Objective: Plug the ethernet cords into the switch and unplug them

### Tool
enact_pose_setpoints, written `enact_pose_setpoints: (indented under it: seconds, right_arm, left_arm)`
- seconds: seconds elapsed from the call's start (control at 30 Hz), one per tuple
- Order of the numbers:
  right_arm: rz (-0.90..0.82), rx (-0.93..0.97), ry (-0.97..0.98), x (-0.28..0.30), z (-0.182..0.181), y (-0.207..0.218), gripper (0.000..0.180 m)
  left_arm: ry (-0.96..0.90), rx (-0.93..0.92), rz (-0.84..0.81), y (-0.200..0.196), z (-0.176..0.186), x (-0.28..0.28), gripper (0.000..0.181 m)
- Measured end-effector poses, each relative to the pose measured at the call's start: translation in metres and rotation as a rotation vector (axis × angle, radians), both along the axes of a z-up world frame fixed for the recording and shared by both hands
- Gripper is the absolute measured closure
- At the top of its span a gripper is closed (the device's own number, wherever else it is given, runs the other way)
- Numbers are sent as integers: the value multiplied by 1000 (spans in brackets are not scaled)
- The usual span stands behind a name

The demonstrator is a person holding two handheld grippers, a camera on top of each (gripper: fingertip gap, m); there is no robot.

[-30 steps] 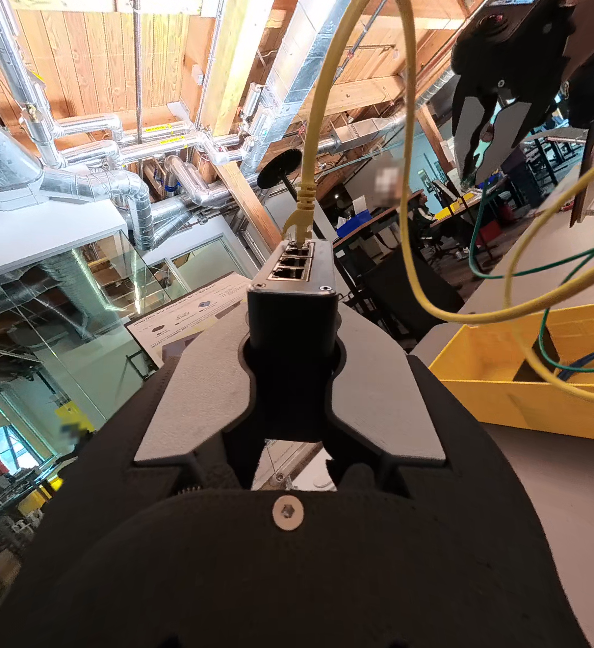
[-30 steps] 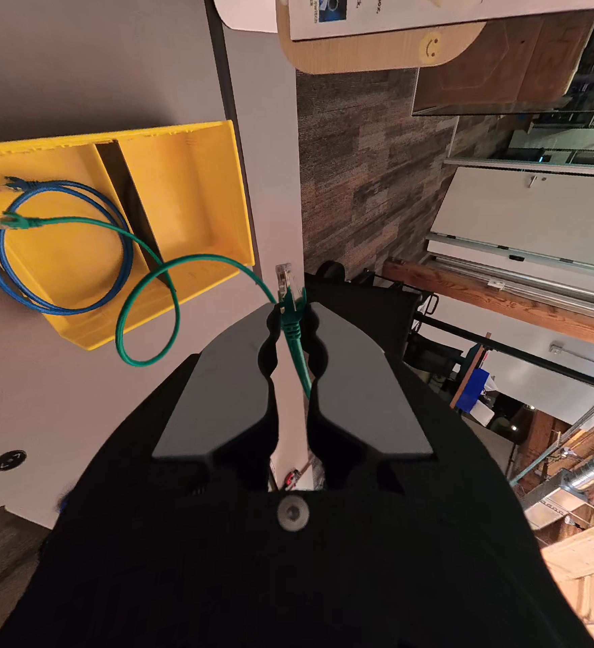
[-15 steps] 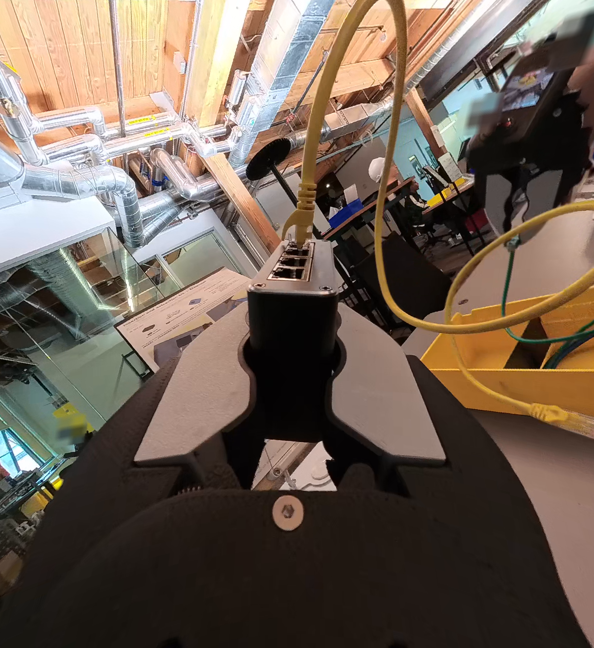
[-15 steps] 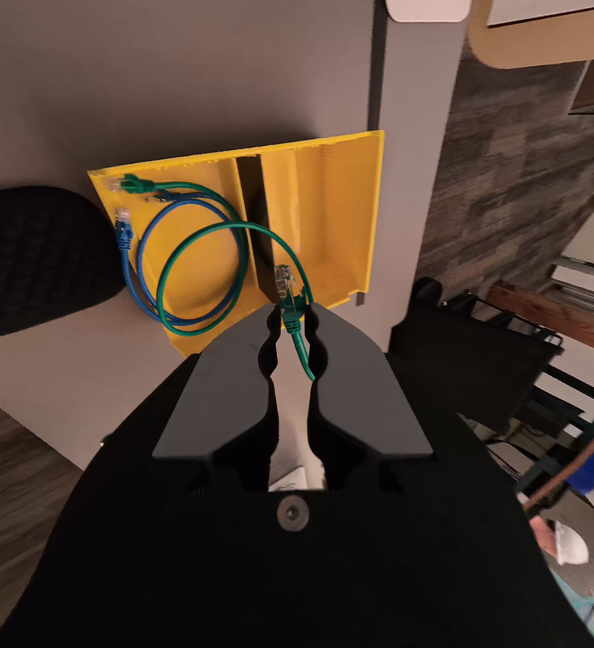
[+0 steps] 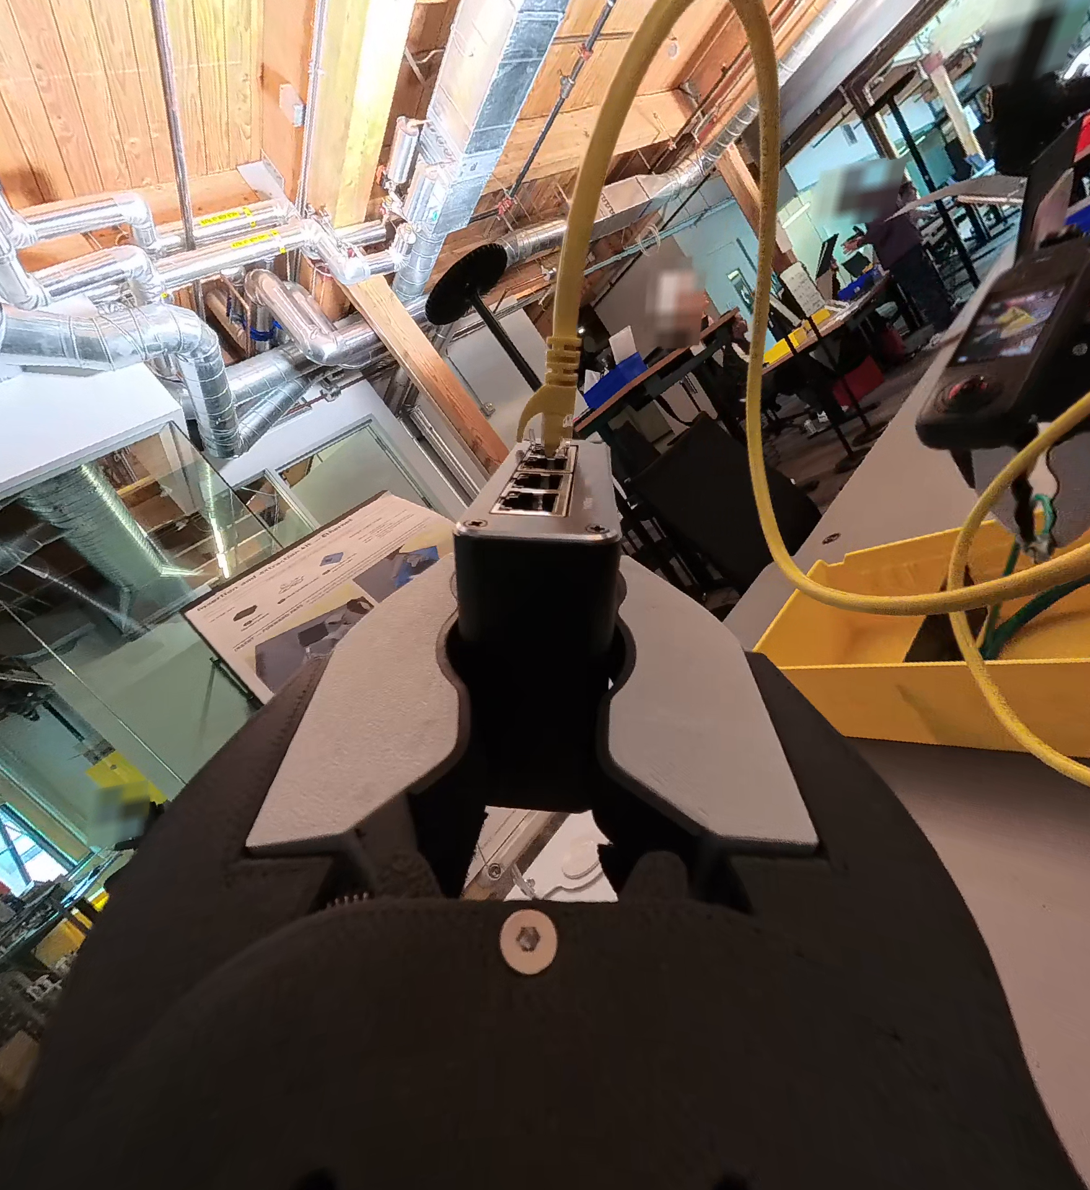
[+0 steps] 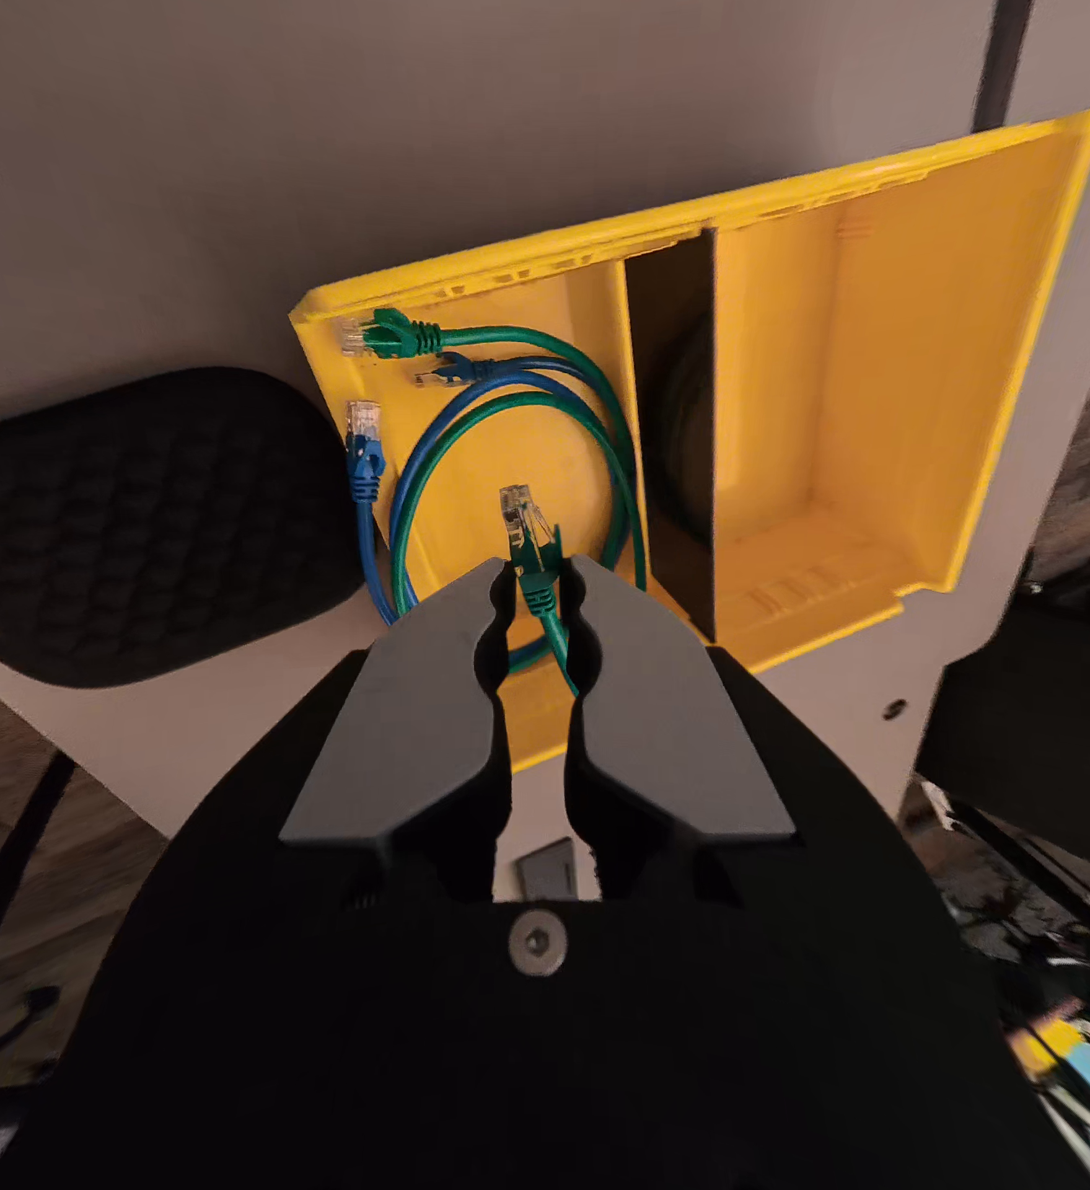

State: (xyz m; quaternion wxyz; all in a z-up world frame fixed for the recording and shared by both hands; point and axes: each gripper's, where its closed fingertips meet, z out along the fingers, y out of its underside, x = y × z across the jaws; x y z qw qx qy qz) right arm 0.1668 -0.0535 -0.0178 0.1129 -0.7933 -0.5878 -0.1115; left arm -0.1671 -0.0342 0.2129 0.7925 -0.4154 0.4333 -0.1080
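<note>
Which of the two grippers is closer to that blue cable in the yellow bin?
The right gripper. It hovers just over the bin, above the blue cable. The left gripper is off beside the bin, holding the switch.

**Open ports below the plug, cord loop crowding 3 o'clock**

On your switch (image 5: pixel 532 566), the two nearer port rows lie open; the yellow cord (image 5: pixel 762 335) fills the far one and arcs down at 3 o'clock, barring that side. In your right tool's view, the yellow bin (image 6: pixel 1005 360) has a bare compartment at 2 o'clock; the green cord (image 6: pixel 613 463) and blue cord (image 6: pixel 368 515) coil at 11.
</note>
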Motion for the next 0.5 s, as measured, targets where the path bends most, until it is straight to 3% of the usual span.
enact_pose_setpoints:
  seconds: [0.33,0.5]
  right_arm:
    - [-221,-108,151,-3,-75,4,165]
    - [-300,-201,290,-15,-90,2,160]
  left_arm:
    - [64,-5,-1,-1,-11,18,144]
    - [102,-9,-5,-1,-19,28,141]
